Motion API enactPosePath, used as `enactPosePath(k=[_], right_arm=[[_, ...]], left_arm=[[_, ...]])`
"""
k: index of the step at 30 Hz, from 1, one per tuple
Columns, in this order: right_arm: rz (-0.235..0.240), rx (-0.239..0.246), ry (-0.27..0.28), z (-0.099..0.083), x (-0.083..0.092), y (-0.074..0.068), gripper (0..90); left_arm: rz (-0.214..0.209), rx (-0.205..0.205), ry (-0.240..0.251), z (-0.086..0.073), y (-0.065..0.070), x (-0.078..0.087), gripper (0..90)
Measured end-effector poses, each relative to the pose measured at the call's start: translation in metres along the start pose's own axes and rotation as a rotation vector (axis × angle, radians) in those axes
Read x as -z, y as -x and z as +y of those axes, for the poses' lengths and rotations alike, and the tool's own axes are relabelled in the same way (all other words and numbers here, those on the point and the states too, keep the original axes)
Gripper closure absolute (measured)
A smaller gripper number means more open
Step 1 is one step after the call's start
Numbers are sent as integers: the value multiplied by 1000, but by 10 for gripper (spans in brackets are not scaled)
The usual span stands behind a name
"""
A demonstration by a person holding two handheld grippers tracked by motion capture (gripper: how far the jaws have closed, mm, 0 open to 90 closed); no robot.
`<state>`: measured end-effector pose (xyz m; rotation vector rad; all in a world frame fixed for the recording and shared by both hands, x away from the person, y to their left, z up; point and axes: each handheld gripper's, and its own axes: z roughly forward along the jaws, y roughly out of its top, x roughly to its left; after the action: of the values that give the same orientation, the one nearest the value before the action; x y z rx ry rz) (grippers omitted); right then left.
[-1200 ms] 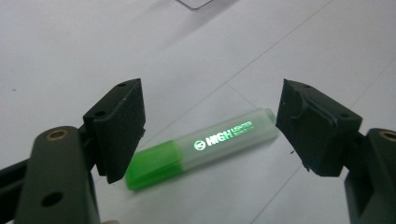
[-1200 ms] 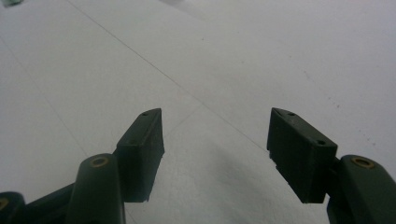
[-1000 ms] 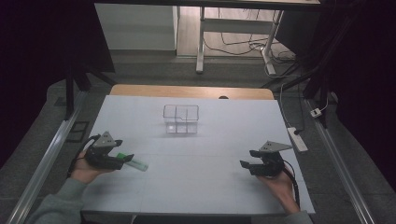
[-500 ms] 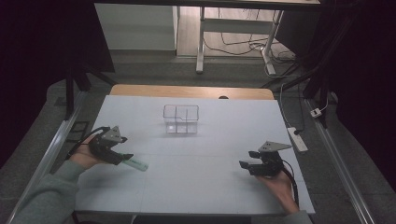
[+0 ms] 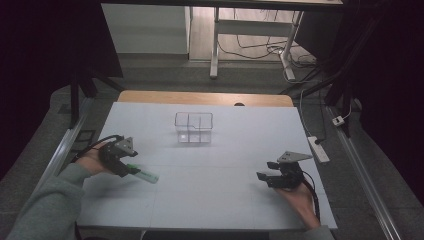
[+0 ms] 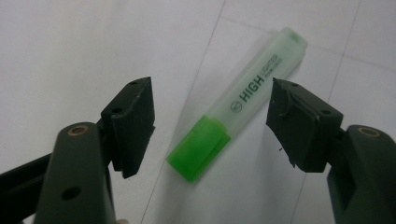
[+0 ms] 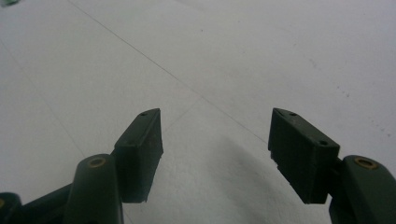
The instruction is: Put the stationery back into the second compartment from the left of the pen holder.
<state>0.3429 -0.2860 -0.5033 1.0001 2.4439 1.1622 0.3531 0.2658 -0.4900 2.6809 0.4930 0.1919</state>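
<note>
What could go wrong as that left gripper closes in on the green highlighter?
The left gripper has just been closing, with the highlighter lying slantwise between its jaws, untouched. One pad could meet the slanted pen first and spin or push it away across the white table. If gripped only by its green cap, the long body might tilt or slip on the way to the clear box.

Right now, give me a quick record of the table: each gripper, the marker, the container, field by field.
left gripper: jaws open, have just been closing, straddling the highlighter without touching it
highlighter: green cap, pale translucent body, lying flat on the table
right gripper: jaws open, nothing between them, over bare table surface
clear box: divided into compartments, toward the far middle of the table, looks empty
highlighter position: left side of the table, apart from the clear box
</note>
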Motion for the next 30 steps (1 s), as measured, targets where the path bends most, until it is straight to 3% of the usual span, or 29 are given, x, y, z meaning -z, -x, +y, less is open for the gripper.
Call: enactPosePath(k=[13,21,26,30], right_arm=[[12,-9,-18,-2,-4,1,354],[10,-12,-24,-2,-4,2,352],[8,-10,-28,-2,-5,2,352],[10,-11,-28,-2,-5,2,352]], left_arm=[[-71,-61,-101,4,-6,-19,295],[-110,-88,-117,2,-9,-25,301],[-116,-112,-121,0,-9,-27,356],[-144,-150,-109,-2,-10,-29,473]])
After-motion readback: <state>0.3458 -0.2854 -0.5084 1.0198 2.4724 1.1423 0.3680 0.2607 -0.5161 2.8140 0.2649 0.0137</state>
